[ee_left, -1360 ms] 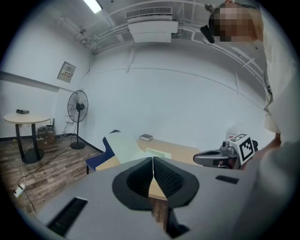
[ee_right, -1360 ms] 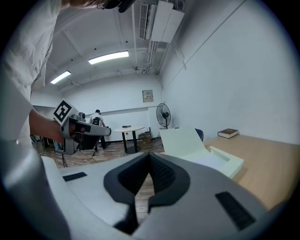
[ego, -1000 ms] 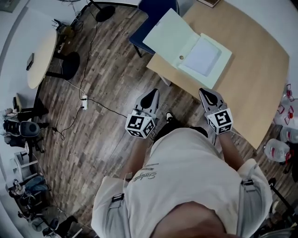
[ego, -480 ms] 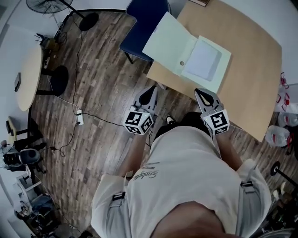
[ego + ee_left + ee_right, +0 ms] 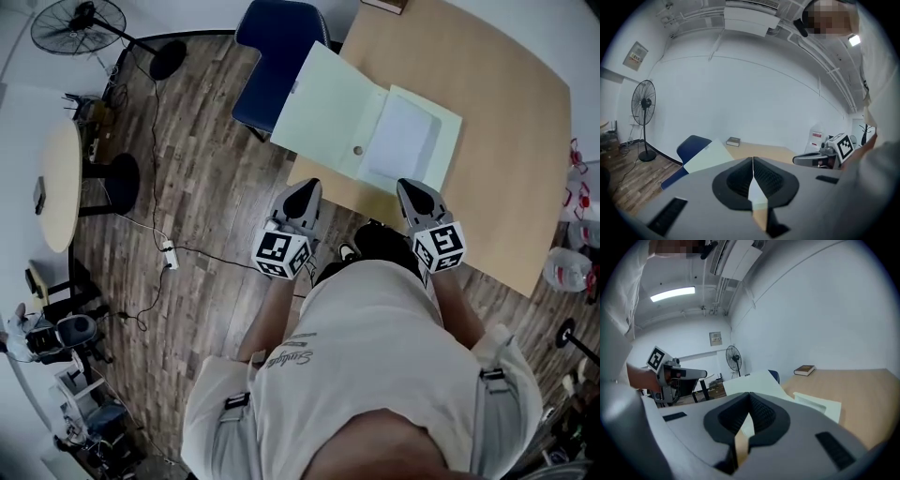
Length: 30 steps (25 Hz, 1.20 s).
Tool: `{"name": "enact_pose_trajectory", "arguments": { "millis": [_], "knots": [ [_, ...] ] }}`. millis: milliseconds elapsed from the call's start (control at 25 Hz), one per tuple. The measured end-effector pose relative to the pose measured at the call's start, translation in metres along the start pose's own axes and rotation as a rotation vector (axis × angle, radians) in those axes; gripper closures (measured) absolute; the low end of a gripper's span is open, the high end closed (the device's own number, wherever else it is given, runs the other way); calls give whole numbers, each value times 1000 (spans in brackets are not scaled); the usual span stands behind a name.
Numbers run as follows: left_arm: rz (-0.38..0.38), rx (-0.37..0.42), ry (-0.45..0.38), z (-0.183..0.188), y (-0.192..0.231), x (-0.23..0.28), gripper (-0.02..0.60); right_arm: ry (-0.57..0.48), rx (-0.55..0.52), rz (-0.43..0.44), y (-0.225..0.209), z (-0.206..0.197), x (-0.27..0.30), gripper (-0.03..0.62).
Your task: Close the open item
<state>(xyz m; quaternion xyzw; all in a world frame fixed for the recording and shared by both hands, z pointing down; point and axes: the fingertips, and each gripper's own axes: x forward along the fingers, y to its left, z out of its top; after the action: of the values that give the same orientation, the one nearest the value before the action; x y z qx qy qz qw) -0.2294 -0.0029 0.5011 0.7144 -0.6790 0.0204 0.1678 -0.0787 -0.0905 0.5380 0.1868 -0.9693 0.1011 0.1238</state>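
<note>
Just ahead of both grippers, on the table (image 5: 506,141): one open folder (image 5: 403,141), pale green. Its tray part lies flat. Its lid (image 5: 323,103) is spread past the table edge, straight ahead of the left gripper (image 5: 302,194) and above a blue chair (image 5: 277,33).

Left gripper: jaws pressed together, nothing held. Right gripper (image 5: 418,194): jaws likewise together, empty, with the tray directly ahead. Neither touches the folder.

Risks, as judged: the overhanging lid has no support beneath it, so a downward push could tip the folder off the edge. A one-sided lift could slide the tray across the table instead of folding the lid over.
</note>
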Motion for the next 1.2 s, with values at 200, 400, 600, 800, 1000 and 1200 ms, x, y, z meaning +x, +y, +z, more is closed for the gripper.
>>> {"name": "enact_pose_trajectory", "arguments": {
  "millis": [200, 400, 600, 800, 1000, 1200],
  "knots": [
    [-19, 18, 24, 19, 6, 50, 568, -41, -73, 22, -34, 28, 29, 600],
    [-28, 45, 19, 39, 9, 95, 566, -55, -60, 48, -59, 34, 41, 600],
    [-54, 47, 25, 50, 13, 129, 568, -24, -91, 77, -69, 31, 47, 600],
    [-118, 66, 55, 44, 4, 146, 566, -7, -56, 26, -77, 20, 38, 600],
    [-191, 92, 67, 43, 11, 156, 568, -18, -46, -68, -78, 25, 36, 600],
    [-273, 113, 68, 51, 11, 156, 566, -32, -27, -177, -78, 39, 25, 600]
  ]
}}
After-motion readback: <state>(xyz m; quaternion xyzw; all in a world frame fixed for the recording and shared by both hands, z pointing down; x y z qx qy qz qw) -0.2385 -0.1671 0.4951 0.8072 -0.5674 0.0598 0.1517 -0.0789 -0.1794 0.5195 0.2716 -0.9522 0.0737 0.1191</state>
